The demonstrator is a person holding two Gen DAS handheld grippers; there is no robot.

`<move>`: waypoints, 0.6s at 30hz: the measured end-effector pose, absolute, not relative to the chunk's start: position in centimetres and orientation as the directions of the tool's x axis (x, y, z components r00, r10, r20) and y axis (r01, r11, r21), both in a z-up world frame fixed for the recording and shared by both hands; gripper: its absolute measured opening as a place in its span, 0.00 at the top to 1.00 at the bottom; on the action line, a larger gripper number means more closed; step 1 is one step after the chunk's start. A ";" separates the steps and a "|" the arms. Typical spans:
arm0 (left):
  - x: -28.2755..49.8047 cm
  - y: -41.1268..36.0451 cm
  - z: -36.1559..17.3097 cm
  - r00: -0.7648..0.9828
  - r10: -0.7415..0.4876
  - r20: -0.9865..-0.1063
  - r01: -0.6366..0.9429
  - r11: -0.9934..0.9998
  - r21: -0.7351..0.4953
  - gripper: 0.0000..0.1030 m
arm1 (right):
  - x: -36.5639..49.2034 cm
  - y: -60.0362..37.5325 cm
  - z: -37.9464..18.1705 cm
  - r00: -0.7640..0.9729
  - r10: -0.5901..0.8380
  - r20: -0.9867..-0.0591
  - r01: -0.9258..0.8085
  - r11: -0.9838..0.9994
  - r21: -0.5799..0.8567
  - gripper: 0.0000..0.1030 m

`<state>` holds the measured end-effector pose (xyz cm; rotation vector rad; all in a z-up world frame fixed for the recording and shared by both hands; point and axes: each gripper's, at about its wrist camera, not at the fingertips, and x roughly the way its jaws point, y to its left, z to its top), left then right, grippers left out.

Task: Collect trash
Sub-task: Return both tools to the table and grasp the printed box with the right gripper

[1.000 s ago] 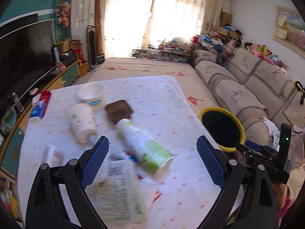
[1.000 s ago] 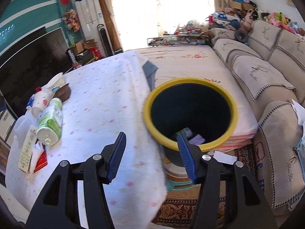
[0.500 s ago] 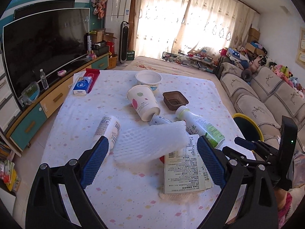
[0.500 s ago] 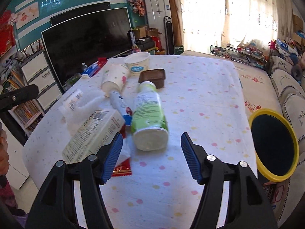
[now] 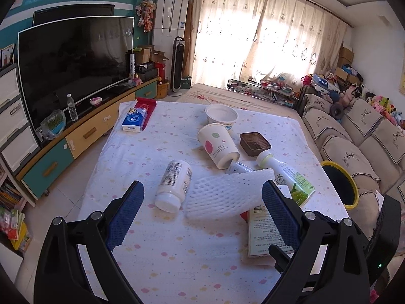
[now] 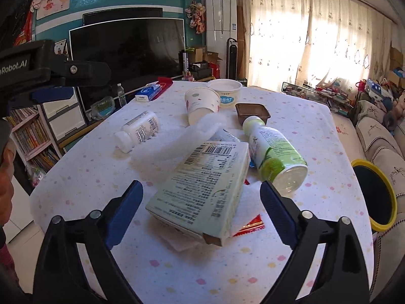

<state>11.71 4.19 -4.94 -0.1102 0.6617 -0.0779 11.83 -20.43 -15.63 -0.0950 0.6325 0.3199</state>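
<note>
Both tongs spread wide, empty: left gripper point(image 5: 202, 211) above foam net point(image 5: 225, 196) lying beside white bottle point(image 5: 174, 183); right gripper point(image 6: 201, 211) over carton point(image 6: 202, 193) (barcode side up), green bottle point(image 6: 274, 153) just right of it. Yellow-rimmed bin point(image 6: 374, 195) stands off the table point(image 6: 177, 266) edge, right.
</note>
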 end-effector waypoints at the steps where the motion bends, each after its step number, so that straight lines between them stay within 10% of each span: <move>1: 11.6 4.5 -5.1 0.786 -0.109 -0.609 0.039 0.991 -0.128 0.10 | 11.9 -19.8 -15.8 0.764 0.242 -0.598 -0.306 0.952 -0.007 0.12; 14: 11.2 7.2 -5.9 0.786 -0.166 -0.596 0.067 0.981 -0.184 0.09 | 13.2 -15.8 -18.8 0.766 0.028 -0.642 -0.197 0.961 -0.193 0.09; 18: 11.1 7.2 -6.2 0.783 -0.166 -0.599 0.062 0.980 -0.190 0.09 | 13.1 -15.9 -19.0 0.774 0.025 -0.632 -0.202 0.957 -0.209 0.25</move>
